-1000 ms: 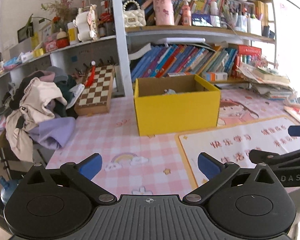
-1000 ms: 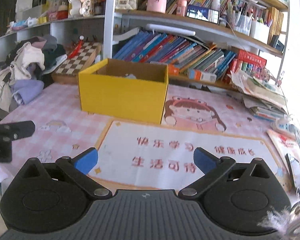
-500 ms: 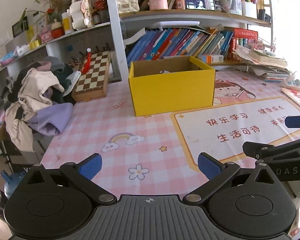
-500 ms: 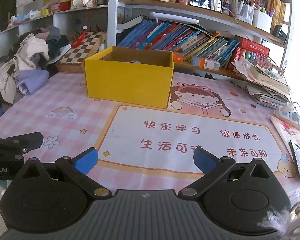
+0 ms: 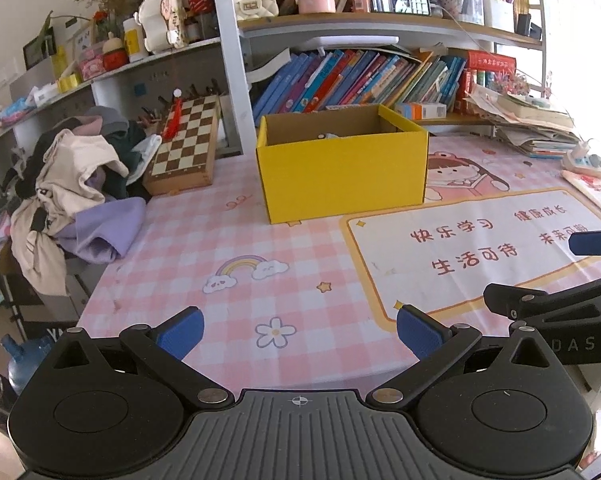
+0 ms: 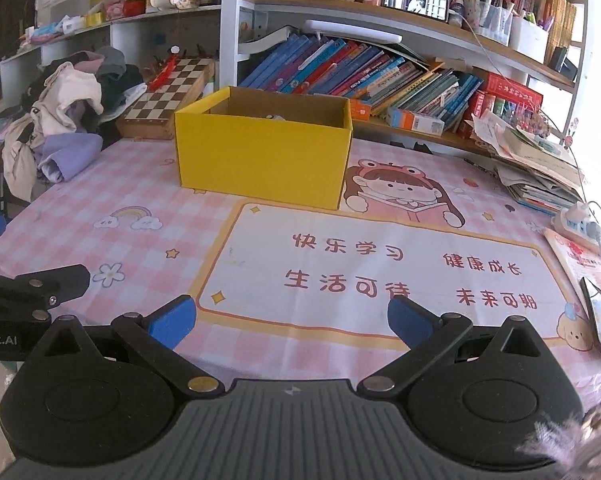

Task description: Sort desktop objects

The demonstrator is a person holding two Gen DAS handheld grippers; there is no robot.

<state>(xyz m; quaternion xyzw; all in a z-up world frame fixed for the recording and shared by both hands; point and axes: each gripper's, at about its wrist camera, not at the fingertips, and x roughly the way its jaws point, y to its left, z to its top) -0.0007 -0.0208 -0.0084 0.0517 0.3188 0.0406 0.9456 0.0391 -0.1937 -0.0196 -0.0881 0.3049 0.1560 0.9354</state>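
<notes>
Yellow box [image 5: 342,176]: light, stiff cardboard, best gripped by a wall, contents barely visible; my left gripper [image 5: 298,330] and right gripper [image 6: 290,320] spread, empty

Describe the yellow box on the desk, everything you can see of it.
The yellow box is open-topped cardboard, bright yellow outside and plain brown inside. It sits upright on the pink checked desk mat, in front of the bookshelf. A small pale object barely shows inside. Neither gripper touches it.

Left hand-held gripper [image 5: 298,330] hovers wide open over the pink desk [image 5: 228,240], yellow box [image 5: 342,174] straight ahead.
</notes>
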